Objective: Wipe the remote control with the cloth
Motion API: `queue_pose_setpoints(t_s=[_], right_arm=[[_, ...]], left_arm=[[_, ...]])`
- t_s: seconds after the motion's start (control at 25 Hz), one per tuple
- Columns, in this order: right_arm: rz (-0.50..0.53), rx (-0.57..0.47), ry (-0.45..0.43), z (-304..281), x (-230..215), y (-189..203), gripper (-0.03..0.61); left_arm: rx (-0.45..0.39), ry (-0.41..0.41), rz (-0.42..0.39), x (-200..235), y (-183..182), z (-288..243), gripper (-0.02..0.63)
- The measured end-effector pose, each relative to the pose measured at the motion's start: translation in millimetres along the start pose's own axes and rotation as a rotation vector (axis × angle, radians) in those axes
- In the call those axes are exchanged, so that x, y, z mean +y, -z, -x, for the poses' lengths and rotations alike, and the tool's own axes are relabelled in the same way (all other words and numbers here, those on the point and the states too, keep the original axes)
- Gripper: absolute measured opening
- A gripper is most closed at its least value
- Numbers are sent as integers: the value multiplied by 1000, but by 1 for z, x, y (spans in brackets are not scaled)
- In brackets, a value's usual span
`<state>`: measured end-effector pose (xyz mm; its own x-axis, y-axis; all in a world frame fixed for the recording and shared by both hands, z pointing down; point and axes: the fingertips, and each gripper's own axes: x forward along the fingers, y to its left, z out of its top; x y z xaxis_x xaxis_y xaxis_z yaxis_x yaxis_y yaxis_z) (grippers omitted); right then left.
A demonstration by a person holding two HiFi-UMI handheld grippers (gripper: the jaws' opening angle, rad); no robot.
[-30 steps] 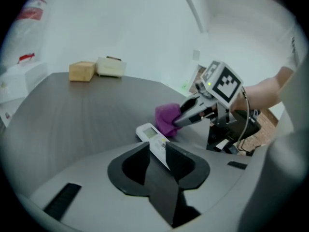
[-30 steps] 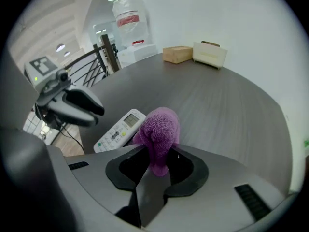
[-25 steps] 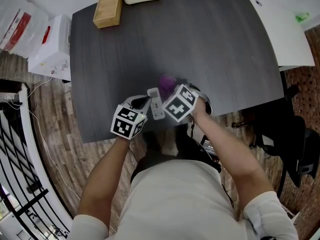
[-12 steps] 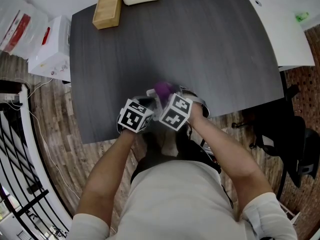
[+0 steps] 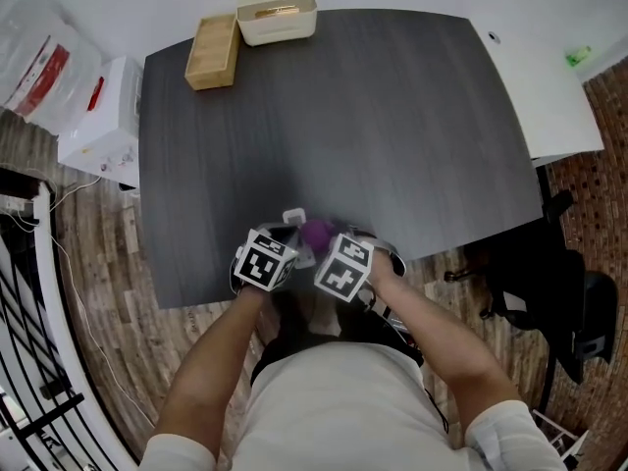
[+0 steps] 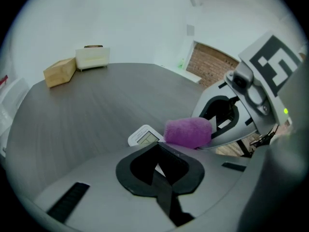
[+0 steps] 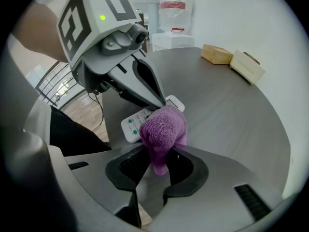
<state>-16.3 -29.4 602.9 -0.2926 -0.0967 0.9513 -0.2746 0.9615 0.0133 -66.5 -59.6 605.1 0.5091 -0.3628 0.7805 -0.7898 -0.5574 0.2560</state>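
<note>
The white remote control (image 6: 144, 137) is held above the near edge of the dark table (image 5: 392, 116), with my left gripper (image 6: 157, 149) shut on its near end. In the right gripper view its button face (image 7: 136, 123) shows under the cloth. The purple cloth (image 7: 163, 129) is bunched in my right gripper (image 7: 157, 162), which is shut on it, and it rests on the remote. In the head view both marker cubes sit side by side, with the cloth (image 5: 316, 232) between them and the remote's far end (image 5: 293, 217) poking out.
A wooden box (image 5: 213, 51) and a cream container (image 5: 278, 15) stand at the table's far edge. A white table (image 5: 549, 86) adjoins on the right, with a black chair (image 5: 579, 302) below it. White boxes (image 5: 98, 106) lie on the floor at the left.
The two grippers have drawn together and come toward the table's near edge. The cloth, earlier beyond the remote, now lies on it and covers most of it.
</note>
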Motion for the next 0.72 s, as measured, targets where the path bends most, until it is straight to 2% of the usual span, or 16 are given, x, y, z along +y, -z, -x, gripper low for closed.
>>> queue_pose_setpoints(t_s=[0.4, 0.52, 0.6, 0.72], right_arm=[[7, 39, -96, 9, 46, 27, 106], [33, 34, -173, 15, 65, 33, 107], [63, 18, -234, 21, 82, 36, 107], [49, -16, -232, 29, 86, 40, 107]], left_arm=[[-28, -12, 33, 1, 1, -1, 3], [-36, -1, 37, 1, -2, -2, 3], [-33, 12, 30, 1, -1, -1, 3], [-35, 33, -17, 0, -3, 4, 3]])
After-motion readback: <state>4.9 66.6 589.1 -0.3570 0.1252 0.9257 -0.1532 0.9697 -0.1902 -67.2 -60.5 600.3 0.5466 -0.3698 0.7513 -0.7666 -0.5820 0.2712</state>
